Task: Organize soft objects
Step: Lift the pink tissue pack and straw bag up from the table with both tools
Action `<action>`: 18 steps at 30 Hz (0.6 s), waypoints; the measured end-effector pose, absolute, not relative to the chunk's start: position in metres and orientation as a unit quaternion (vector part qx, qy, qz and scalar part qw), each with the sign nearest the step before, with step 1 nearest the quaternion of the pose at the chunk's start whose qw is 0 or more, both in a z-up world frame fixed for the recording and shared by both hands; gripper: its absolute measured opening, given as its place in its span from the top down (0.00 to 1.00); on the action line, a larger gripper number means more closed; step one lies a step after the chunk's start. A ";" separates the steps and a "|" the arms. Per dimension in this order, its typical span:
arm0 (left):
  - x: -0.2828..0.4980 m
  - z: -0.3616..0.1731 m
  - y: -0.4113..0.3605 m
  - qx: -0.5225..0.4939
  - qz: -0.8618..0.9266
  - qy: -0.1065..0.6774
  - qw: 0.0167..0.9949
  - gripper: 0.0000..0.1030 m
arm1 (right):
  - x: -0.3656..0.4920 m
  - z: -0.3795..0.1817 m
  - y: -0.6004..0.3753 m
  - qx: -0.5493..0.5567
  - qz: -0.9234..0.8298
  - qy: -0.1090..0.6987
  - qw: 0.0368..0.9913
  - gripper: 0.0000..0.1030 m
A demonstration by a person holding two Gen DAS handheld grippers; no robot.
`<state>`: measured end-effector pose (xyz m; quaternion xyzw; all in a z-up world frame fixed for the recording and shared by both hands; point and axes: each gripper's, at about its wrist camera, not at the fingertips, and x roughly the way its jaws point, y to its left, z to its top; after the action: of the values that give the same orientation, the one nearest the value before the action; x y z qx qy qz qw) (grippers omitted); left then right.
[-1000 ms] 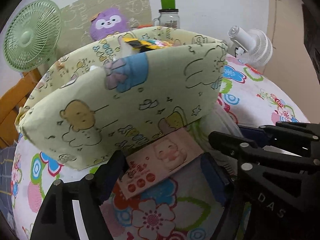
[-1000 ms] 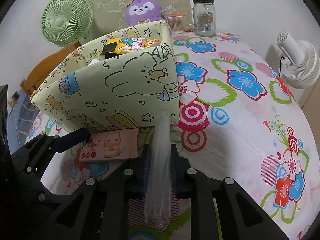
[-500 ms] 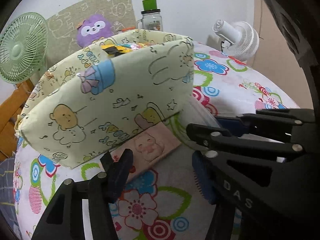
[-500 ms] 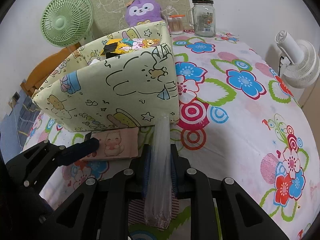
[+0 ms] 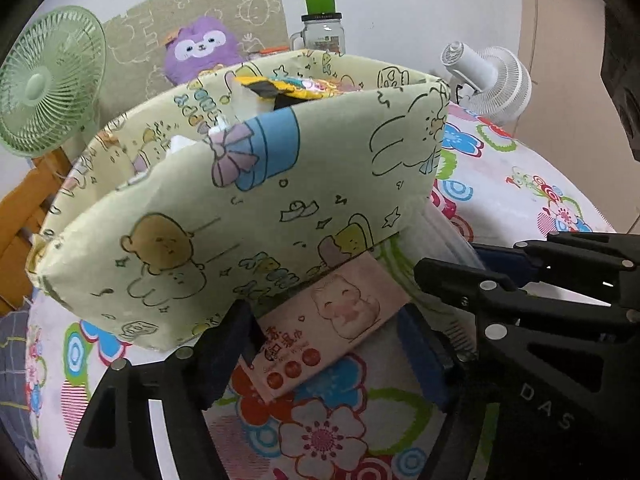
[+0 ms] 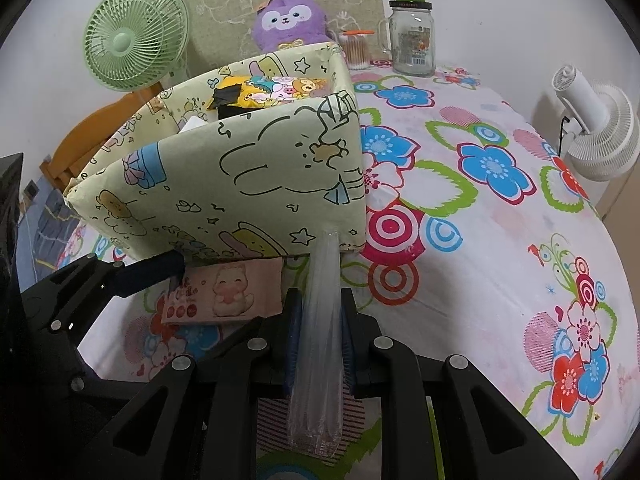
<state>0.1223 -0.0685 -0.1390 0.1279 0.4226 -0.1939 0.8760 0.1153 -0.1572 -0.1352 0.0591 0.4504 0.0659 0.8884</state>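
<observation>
A pale green cartoon-print fabric box [image 5: 248, 208] [image 6: 248, 184] stands on the flowered tablecloth [image 6: 500, 248] with soft packets inside. A pink tissue pack [image 5: 324, 328] [image 6: 224, 292] lies flat at its front edge. My left gripper [image 5: 324, 356] is open, its fingers on either side of the pink pack, low over the cloth. My right gripper [image 6: 320, 344] is shut on a clear plastic pack [image 6: 320, 332] that reaches up to the box's front wall.
A purple plush toy [image 6: 290, 20], a glass jar with green lid [image 6: 412, 40] and a cotton swab tub [image 6: 356, 50] stand behind the box. A green fan [image 6: 136, 40] is at back left, a white fan [image 6: 600, 132] at right.
My left gripper drew back from the pink pack half a second ago, then came forward again so its open fingers sit on either side of it. The right gripper kept still with the plastic pack.
</observation>
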 end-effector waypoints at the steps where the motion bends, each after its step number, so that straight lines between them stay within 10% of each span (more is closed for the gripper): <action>1: 0.123 -0.140 -0.068 0.126 -0.196 0.425 0.875 0.22 | 0.116 -0.135 -0.157 0.059 0.066 0.451 0.888 0.80; 8: 0.133 -0.143 -0.065 0.113 -0.206 0.438 0.868 0.19 | 0.121 -0.137 -0.155 0.059 0.067 0.454 0.887 0.80; 18: 0.116 -0.138 -0.078 0.134 -0.227 0.437 0.860 0.56 | 0.122 -0.137 -0.159 0.064 0.064 0.452 0.888 0.80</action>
<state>0.1158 -0.0785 -0.1380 0.1338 0.4366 -0.2268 0.8603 0.1216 -0.1593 -0.1375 0.0643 0.4518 0.0640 0.8875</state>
